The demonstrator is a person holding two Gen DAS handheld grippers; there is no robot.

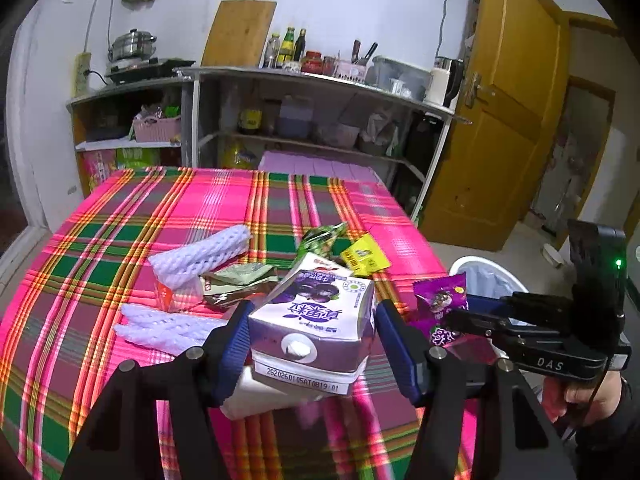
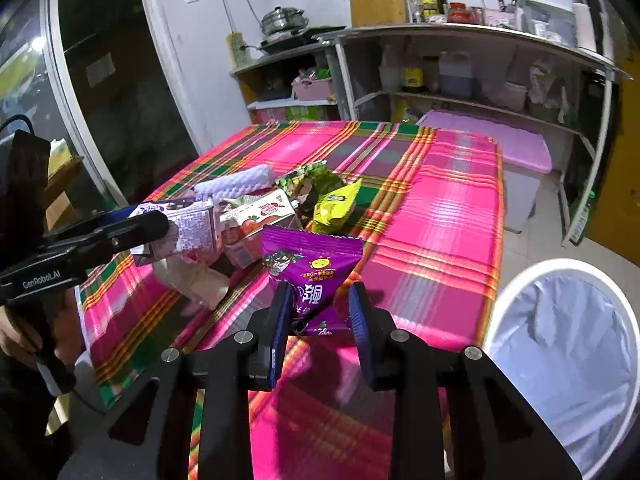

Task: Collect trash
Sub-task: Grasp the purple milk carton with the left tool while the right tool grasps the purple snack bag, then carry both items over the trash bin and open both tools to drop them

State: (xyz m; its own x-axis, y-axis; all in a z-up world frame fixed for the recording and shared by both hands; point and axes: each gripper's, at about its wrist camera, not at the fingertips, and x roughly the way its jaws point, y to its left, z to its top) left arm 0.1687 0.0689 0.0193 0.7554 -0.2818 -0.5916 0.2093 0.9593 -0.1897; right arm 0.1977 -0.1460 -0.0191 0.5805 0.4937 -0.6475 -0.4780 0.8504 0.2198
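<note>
My left gripper (image 1: 312,332) is shut on a purple milk carton (image 1: 316,320) and holds it above the plaid table (image 1: 120,240); the carton also shows in the right wrist view (image 2: 188,228). My right gripper (image 2: 318,312) is shut on a purple snack packet (image 2: 312,264), lifted over the table's near edge; the packet also shows in the left wrist view (image 1: 440,300). On the table lie white foam nets (image 1: 200,256), a red-and-white carton (image 2: 256,220), a yellow wrapper (image 1: 364,256), a green wrapper (image 1: 320,236) and a brown wrapper (image 1: 236,284).
A white bin with a plastic liner (image 2: 568,344) stands on the floor right of the table. Kitchen shelves (image 1: 320,80) with bottles and a pot line the far wall. A yellow door (image 1: 504,120) is at the right.
</note>
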